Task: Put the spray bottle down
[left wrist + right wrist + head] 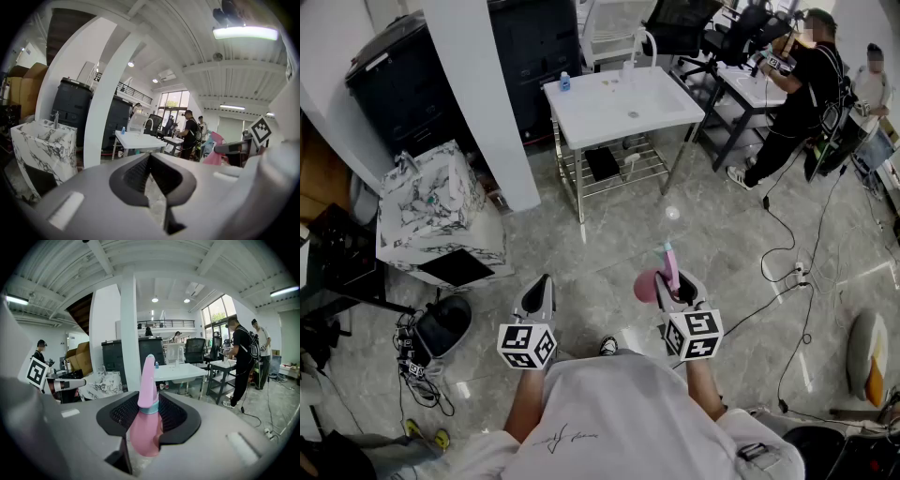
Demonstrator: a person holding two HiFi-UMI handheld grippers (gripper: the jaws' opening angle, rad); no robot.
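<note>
The right gripper (149,401) has its jaws spread wide and pressed on a pink spray bottle (146,430). They clamp it round the shoulder just under the pale blue collar, with the spray head standing up above the pads. The bottle hangs in the air in front of the person, over the grey floor (609,248) and well apart from any surface. It looks like smooth, stiff plastic, probably light. How full it is cannot be told, since the body is not see-through. The rounded, glossy body could slip or twist in the pads, so the narrower part below the collar seems the safest hold, and the base should land flat. The left gripper (149,155) has its tips together and carries nothing. The floor straight ahead is open. The white washstand (675,111) stands far ahead, with a basin in the middle and a small blue bottle (565,82) at its far left corner, so the flat room on top is by the rim. A marbled cabinet (441,211) and a white pillar (478,103) close off the left, and cables (787,258) trail over the floor on the right.
</note>
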